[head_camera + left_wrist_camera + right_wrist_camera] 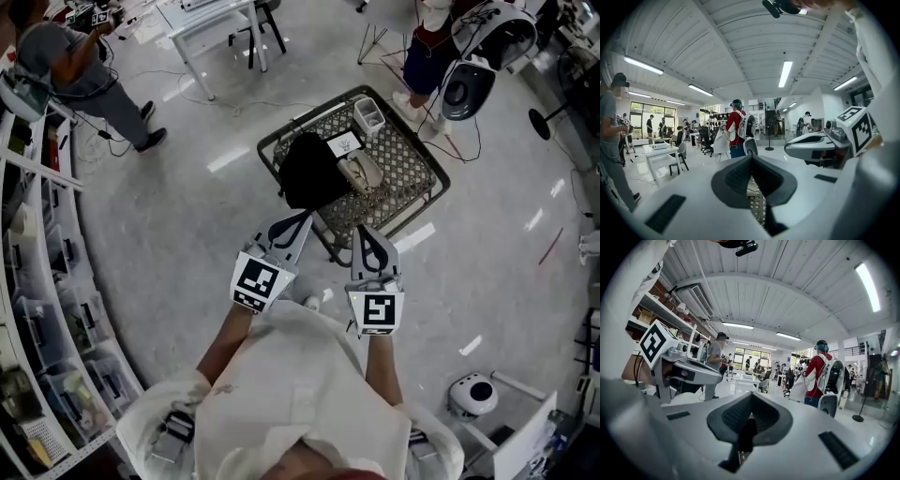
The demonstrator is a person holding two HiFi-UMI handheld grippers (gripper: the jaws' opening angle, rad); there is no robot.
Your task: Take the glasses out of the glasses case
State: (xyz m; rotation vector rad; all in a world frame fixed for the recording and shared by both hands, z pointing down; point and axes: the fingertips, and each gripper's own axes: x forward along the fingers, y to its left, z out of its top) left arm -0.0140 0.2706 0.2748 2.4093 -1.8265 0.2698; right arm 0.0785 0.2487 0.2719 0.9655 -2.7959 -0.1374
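Note:
A small metal mesh table (408, 164) stands on the floor ahead of me. On it lie a large black soft item (312, 171) and, touching its right side, a beige oblong thing (361, 172) that looks like the glasses case; no glasses are visible. My left gripper (305, 218) hovers just short of the table's near edge, jaws shut and empty. My right gripper (364, 231) hangs beside it, also shut on nothing. In the left gripper view the gripper (751, 158) shows mesh through the loop below its tips. The right gripper view shows its gripper (751, 395) closed likewise.
A white card (344, 143) and a small clear box (369, 114) sit on the table's far part. Shelving (37, 309) lines the left. A person (80, 70) stands at far left, another (433, 47) behind the table beside a white machine (467, 86). A white desk (211, 23) stands farther back.

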